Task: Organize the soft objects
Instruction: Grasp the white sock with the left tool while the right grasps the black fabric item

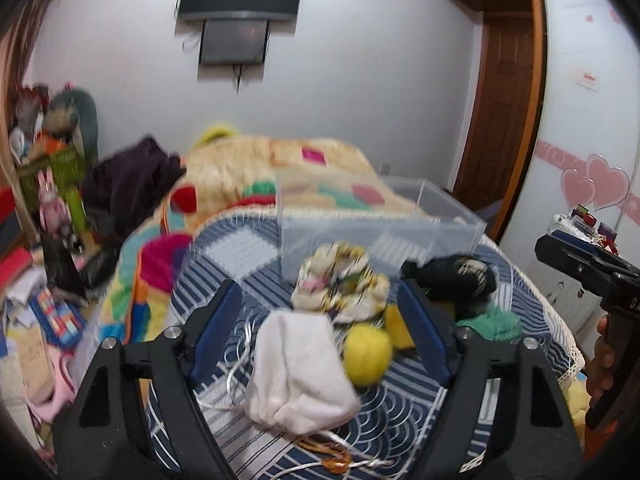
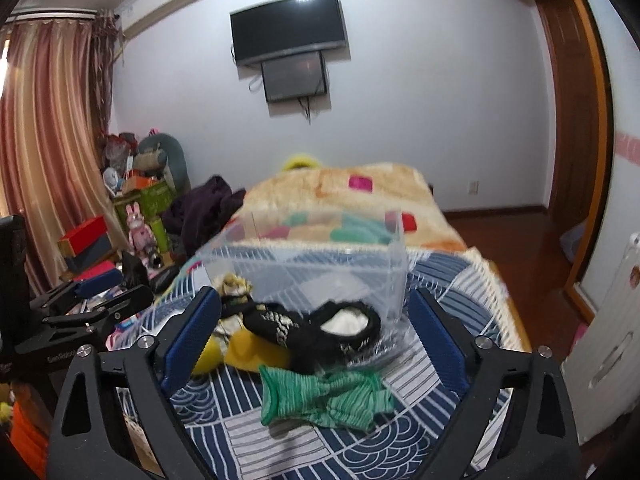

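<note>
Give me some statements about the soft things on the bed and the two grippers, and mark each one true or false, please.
1. The clear box already holds the green sock. False: the sock lies on the patterned cloth, in front of the box.
2. The left gripper is open. True.
3. The white pouch lies between the left gripper's fingers. True.
4. The right gripper is shut on the black slipper. False: it is open and grips nothing.

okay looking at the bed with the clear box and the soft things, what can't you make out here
- Clear box contents: right view, blurred; it looks empty, not certain.
- Yellow item: right view, black slipper covers most of it.
- Green sock: left view, gripper finger hides part.
- Cord: left view, cut off at bottom edge.
</note>
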A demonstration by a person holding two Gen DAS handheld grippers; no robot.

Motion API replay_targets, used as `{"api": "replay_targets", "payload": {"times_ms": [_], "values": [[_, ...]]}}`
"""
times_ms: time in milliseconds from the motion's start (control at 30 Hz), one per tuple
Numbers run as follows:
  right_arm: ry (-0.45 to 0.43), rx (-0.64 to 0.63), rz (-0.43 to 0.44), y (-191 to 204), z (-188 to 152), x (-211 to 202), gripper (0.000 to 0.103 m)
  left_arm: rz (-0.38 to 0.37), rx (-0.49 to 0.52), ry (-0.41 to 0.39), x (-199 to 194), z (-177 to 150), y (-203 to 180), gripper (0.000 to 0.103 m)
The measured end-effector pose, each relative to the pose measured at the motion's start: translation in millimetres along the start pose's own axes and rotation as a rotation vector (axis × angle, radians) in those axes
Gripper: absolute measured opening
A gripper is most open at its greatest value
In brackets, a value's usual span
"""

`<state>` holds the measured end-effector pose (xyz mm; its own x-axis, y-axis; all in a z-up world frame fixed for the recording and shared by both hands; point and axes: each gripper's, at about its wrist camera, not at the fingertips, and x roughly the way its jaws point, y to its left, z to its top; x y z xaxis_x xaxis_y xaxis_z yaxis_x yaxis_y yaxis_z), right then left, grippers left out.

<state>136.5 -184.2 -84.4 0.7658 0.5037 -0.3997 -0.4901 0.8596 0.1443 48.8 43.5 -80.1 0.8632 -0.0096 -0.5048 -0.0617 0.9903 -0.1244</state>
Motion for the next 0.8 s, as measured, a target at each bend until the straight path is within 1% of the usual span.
{"api": "replay_targets", "payload": {"times_ms": [33, 100, 200, 267, 333, 433, 467, 500, 533, 567, 600, 667, 700, 733, 800], "values": [[0.013, 0.006, 0.000, -2, -2, 4, 0.090, 0.001, -0.010, 0.023, 6, -3, 4, 0.076], [0.036, 0.011, -0.002, -3, -6, 9, 0.088, 0.012, -0.016, 0.049, 14, -8, 7, 0.075], [0.070, 0.021, 0.008, -4, -10, 16, 0.088, 0.026, -0.028, 0.095, 28, -15, 13, 0.072], [0.094, 0.031, 0.023, -5, -12, 22, 0.088, 0.016, -0.047, 0.129, 38, -19, 19, 0.065], [0.118, 0.038, 0.037, -8, -14, 31, 0.088, -0.004, -0.059, 0.161, 46, -23, 22, 0.055], [0.160, 0.059, 0.050, -11, -15, 45, 0.088, -0.051, -0.092, 0.204, 56, -29, 26, 0.045], [0.173, 0.064, 0.048, -12, -16, 49, 0.087, -0.059, -0.095, 0.211, 58, -31, 26, 0.044], [0.179, 0.067, 0.048, -12, -17, 52, 0.084, -0.060, -0.090, 0.214, 59, -32, 25, 0.041], [0.189, 0.070, 0.051, -13, -19, 55, 0.077, -0.055, -0.081, 0.211, 59, -32, 23, 0.039], [0.200, 0.075, 0.060, -13, -19, 58, 0.074, -0.052, -0.072, 0.207, 57, -31, 21, 0.036], [0.206, 0.083, 0.068, -14, -20, 59, 0.071, -0.053, -0.059, 0.202, 56, -31, 18, 0.028], [0.195, 0.085, 0.064, -13, -21, 58, 0.065, -0.045, -0.038, 0.186, 52, -30, 12, 0.022], [0.193, 0.081, 0.067, -12, -21, 56, 0.055, -0.044, -0.027, 0.178, 50, -29, 10, 0.020], [0.190, 0.080, 0.073, -13, -20, 56, 0.042, -0.045, -0.023, 0.172, 48, -28, 8, 0.019], [0.200, 0.093, 0.112, -14, -20, 55, 0.032, -0.060, -0.023, 0.154, 41, -25, 5, 0.017]]}}
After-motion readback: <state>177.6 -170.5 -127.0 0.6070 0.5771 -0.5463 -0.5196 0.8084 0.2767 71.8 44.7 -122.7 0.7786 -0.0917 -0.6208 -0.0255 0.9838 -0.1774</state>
